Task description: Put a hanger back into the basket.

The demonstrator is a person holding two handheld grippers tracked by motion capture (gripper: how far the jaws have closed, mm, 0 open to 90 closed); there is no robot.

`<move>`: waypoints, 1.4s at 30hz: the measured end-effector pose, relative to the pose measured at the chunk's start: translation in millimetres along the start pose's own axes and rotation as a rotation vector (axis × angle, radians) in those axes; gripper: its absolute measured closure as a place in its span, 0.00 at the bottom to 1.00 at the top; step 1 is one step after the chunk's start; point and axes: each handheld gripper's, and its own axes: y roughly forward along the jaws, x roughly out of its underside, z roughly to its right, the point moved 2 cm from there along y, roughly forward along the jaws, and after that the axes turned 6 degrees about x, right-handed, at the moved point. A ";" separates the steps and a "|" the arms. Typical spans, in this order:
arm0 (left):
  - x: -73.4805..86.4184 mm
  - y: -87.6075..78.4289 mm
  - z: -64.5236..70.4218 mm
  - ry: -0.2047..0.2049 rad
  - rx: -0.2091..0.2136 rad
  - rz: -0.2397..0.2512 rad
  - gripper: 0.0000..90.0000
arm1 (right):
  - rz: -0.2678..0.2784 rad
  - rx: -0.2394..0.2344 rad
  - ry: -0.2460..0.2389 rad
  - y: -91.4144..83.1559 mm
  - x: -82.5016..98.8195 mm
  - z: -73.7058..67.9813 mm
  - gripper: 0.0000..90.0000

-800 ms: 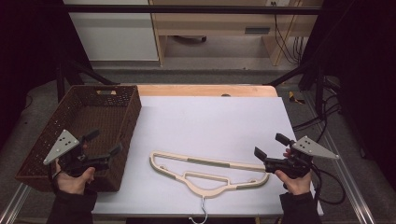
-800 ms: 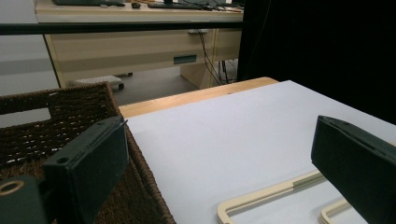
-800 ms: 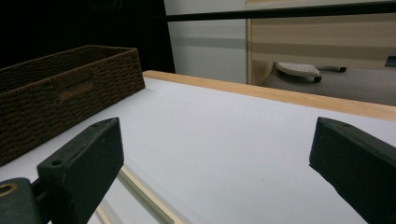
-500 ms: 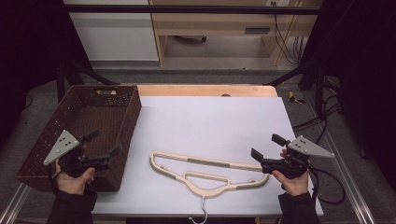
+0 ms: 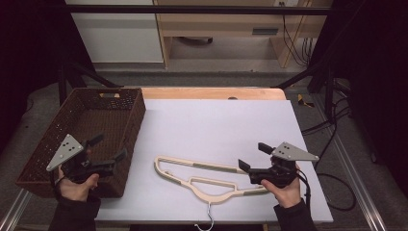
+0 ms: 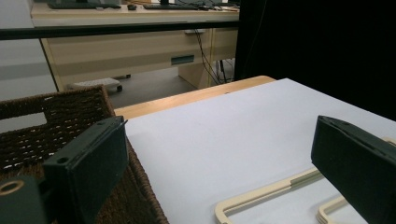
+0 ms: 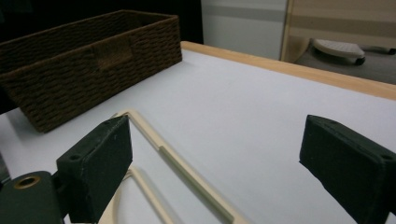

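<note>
One cream clothes hanger (image 5: 211,178) flat on the one white table (image 5: 216,125), just right of the basket. One brown woven basket (image 5: 86,130) at the table's left edge, nothing visible inside. Two hand-held grippers: left gripper (image 5: 108,150) over the basket's near right corner, right gripper (image 5: 254,156) well to the basket's right, at the hanger's far end. Two black jaws on each, four in all, spread apart. Two hands, one per gripper. One metal hook on the hanger.
</note>
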 end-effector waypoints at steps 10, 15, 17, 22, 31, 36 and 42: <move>0.7 4.3 3.3 0.007 0.010 -0.011 0.04 | -0.130 -0.110 -0.079 26.9 13.6 -33.2 0.18; 1.2 5.5 4.4 0.009 0.014 -0.012 0.04 | -0.184 -0.137 -0.087 37.4 21.2 -45.9 0.22; 1.3 6.4 5.1 0.009 0.018 -0.013 0.04 | -0.231 -0.153 -0.103 45.2 28.4 -56.1 0.26; 1.8 8.2 6.6 0.012 0.021 -0.020 0.04 | -0.304 -0.200 -0.116 59.9 43.0 -71.6 0.34; 2.0 9.3 8.4 0.017 0.021 -0.022 0.04 | -0.439 -0.260 -0.129 80.0 67.1 -91.5 0.49; 1.7 9.9 9.7 0.020 0.027 -0.024 0.04 | -0.480 -0.269 -0.151 86.0 75.5 -98.4 0.57; 3.1 14.7 13.3 0.026 0.038 -0.036 0.04 | -0.525 -0.275 -0.185 92.8 85.3 -101.2 0.67</move>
